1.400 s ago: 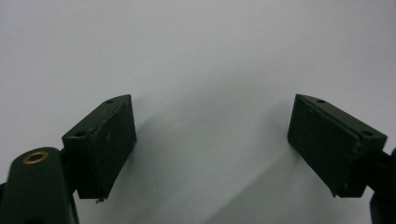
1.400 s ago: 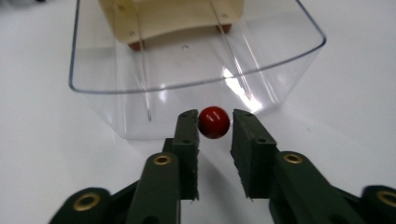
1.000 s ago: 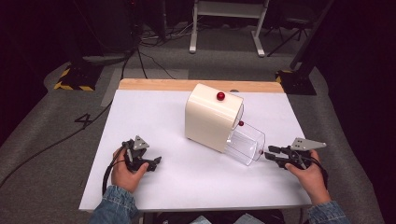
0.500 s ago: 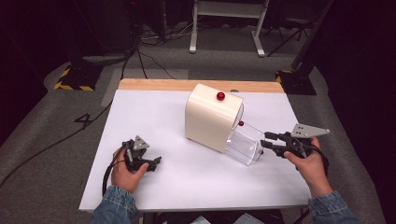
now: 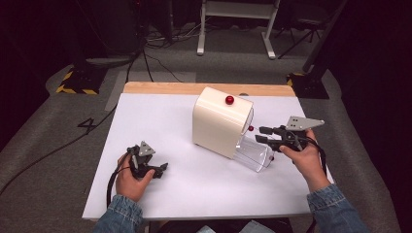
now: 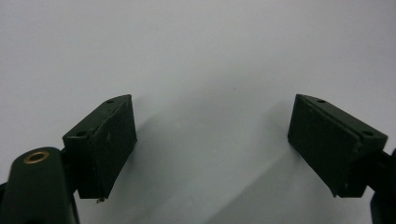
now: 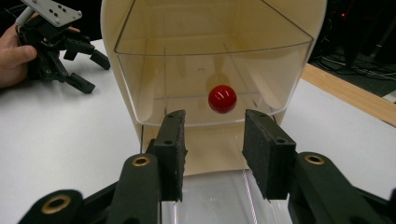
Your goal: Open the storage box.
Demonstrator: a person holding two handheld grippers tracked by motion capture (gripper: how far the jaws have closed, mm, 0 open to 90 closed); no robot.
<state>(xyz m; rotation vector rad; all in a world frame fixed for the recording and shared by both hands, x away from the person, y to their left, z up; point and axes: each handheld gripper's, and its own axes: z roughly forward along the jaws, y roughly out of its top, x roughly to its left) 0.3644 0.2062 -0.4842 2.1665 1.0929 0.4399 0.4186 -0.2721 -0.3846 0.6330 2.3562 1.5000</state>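
- The cream plastic box with a clear drawer-like bin (image 5: 222, 127) stands on the white surface (image 5: 160, 126) just ahead of the right tongs (image 7: 212, 140). A small red ball knob (image 7: 222, 98) sits on the clear bin's front, and a second red knob (image 5: 229, 100) sits on the box's top.
- From where I stand, the step in hand looks like taking that front knob. The right tongs are apart with nothing between them, and the knob hangs just beyond and slightly above the gap.
- To do it well, I would bring the tongs up level with the ball, centre it between the pads (image 7: 173, 149), and only then close. The ball is smooth and round, so an off-centre pinch would likely slip.
- Any pull should follow the bin's own line, or the light box may slide on the surface.
- The clear bin wall sits right behind the knob and could catch the pad tips.
- The left tongs (image 5: 154, 170) rest well off to the far side of the box, also apart and empty, over bare surface. They could steady the box.
- Beyond the surface are grey floor, cables and a white stand leg (image 5: 200, 29), none in the way.
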